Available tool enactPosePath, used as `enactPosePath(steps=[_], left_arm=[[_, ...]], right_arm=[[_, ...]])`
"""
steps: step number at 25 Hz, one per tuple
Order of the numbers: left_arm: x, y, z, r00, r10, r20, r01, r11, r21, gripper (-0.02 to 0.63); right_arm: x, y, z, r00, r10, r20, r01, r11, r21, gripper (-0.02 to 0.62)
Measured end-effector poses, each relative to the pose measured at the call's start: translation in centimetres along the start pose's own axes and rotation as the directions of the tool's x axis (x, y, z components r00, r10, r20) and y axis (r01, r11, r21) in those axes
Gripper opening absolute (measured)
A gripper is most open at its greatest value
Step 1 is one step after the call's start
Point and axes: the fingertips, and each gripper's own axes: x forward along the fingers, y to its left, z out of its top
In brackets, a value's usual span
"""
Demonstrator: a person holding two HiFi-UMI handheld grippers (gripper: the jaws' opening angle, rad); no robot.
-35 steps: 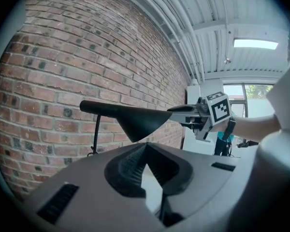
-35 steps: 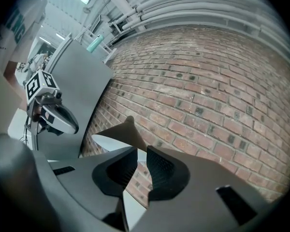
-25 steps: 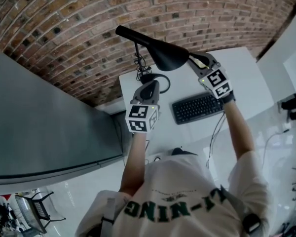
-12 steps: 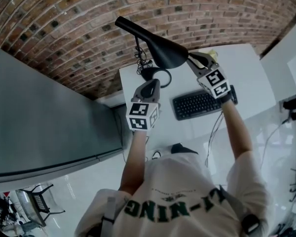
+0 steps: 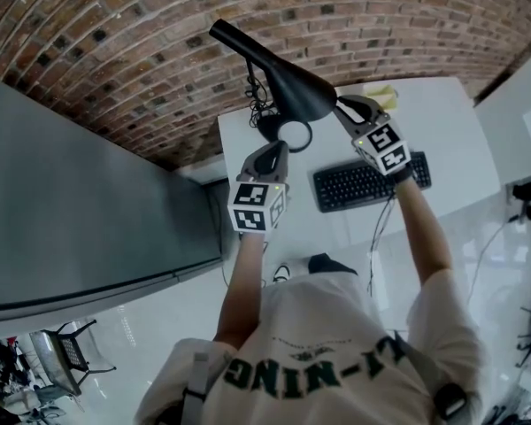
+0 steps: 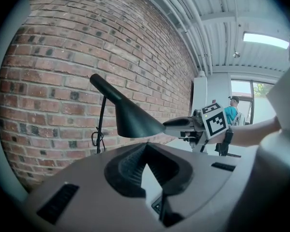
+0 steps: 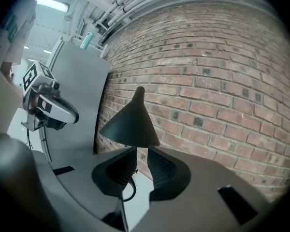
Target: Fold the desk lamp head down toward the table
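The black desk lamp's cone head [image 5: 294, 92] hangs over the white table [image 5: 442, 118], its thin arm rising up and left toward the brick wall. Its round base [image 5: 283, 132] sits at the table's back left. My right gripper [image 5: 341, 106] is shut on the rim of the lamp head [image 7: 130, 122], which sits right at its jaw tips [image 7: 141, 151]. My left gripper [image 5: 275, 149] hovers shut and empty in front of the base, below the lamp head [image 6: 133, 117]; its jaw tips [image 6: 146, 146] meet. The right gripper [image 6: 181, 123] shows there touching the cone's rim.
A black keyboard [image 5: 367, 182] lies on the table under my right forearm. Yellow notes [image 5: 380, 94] sit behind the right gripper. A tangled cable [image 5: 253, 106] hangs by the lamp stem. A brick wall [image 5: 142, 51] stands close behind, and a grey panel [image 5: 71, 202] stands to the left.
The lamp head has tipped slightly with my right gripper still at its rim, and the arm now looks steeper. The left gripper has hardly moved.
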Motion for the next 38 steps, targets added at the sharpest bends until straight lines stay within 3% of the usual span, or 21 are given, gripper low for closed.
enactPosePath(steps=[16, 32, 38], left_arm=[[-0.4, 0.9, -1.6, 0.998, 0.039, -0.041, -0.040, 0.999, -0.019, 0.002], [-1.3, 3.0, -2.8, 0.994, 0.087, -0.069, -0.090, 0.995, -0.034, 0.002], [-2.0, 4.3, -2.6, 0.993, 0.102, -0.056, -0.105, 0.994, -0.040, 0.002]], right_arm=[[3.5, 1.2, -3.1, 0.999, 0.043, 0.000, -0.043, 0.997, 0.069, 0.057], [7.0, 2.5, -5.5, 0.995, 0.090, -0.040, -0.087, 0.993, 0.079, 0.052], [6.3, 1.9, -7.1, 0.997, 0.048, -0.053, -0.040, 0.989, 0.146, 0.052]])
